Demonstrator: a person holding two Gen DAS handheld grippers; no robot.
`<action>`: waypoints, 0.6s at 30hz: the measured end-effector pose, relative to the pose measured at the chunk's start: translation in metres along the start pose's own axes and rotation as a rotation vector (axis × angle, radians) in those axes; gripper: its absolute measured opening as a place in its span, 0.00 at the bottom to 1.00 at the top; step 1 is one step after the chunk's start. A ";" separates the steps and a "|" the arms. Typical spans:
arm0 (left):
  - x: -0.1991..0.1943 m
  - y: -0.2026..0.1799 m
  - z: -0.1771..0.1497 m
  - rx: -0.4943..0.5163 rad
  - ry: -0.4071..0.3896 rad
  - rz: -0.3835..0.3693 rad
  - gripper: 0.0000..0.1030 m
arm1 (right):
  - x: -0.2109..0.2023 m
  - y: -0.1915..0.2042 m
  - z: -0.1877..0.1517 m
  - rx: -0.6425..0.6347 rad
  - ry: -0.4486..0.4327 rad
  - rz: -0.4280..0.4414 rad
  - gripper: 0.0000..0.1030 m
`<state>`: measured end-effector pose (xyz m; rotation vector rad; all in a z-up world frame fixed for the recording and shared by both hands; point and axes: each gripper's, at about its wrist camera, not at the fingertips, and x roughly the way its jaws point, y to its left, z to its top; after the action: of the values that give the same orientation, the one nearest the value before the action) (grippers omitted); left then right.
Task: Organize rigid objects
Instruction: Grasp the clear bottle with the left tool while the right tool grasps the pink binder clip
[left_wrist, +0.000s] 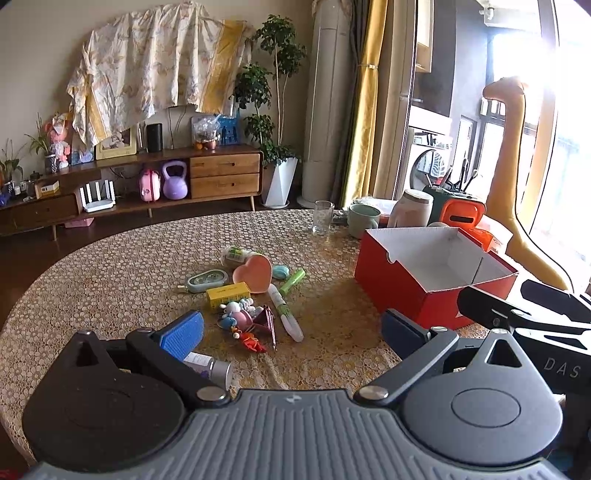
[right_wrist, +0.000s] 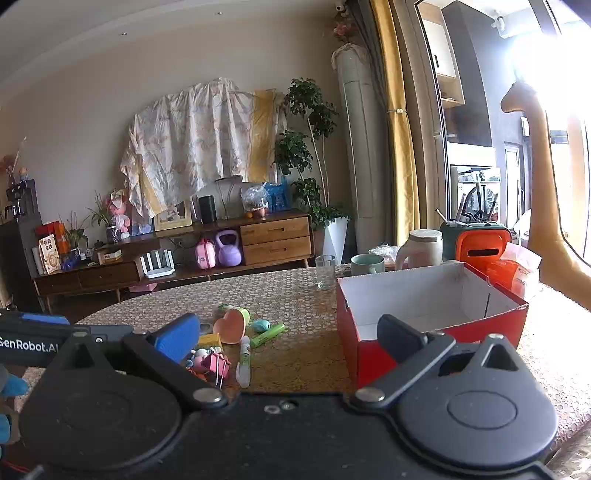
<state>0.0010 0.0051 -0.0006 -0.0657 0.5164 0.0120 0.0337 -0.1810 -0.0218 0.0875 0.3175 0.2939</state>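
A heap of small things lies mid-table: a pink heart dish (left_wrist: 253, 274), a yellow box (left_wrist: 228, 294), a green highlighter (left_wrist: 292, 280), a white pen (left_wrist: 286, 314), a teal case (left_wrist: 207, 280), cartoon figures (left_wrist: 236, 314) and a small can (left_wrist: 210, 369) under my left finger. The open red box (left_wrist: 424, 291) stands to the right, empty. My left gripper (left_wrist: 291, 332) is open above the near side of the heap. My right gripper (right_wrist: 288, 338) is open, between the heap (right_wrist: 229, 339) and the red box (right_wrist: 424, 314).
A glass (left_wrist: 322, 217), a green mug (left_wrist: 364, 219), a white jug (left_wrist: 412, 208) and an orange container (left_wrist: 461, 216) stand at the table's far right. The round table (left_wrist: 110, 280) has a patterned cloth. A sideboard stands against the far wall.
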 end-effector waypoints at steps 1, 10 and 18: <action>0.000 0.000 0.000 0.001 -0.001 0.001 1.00 | 0.000 0.000 0.000 0.000 0.001 0.003 0.99; 0.017 0.025 0.003 -0.038 0.005 0.030 1.00 | 0.023 0.000 -0.003 -0.052 0.021 0.036 0.99; 0.060 0.087 -0.008 -0.090 0.072 0.130 1.00 | 0.066 0.014 -0.005 -0.141 0.112 0.128 0.98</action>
<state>0.0471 0.0911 -0.0426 -0.1203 0.5911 0.1604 0.0880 -0.1481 -0.0436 -0.0481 0.4017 0.4480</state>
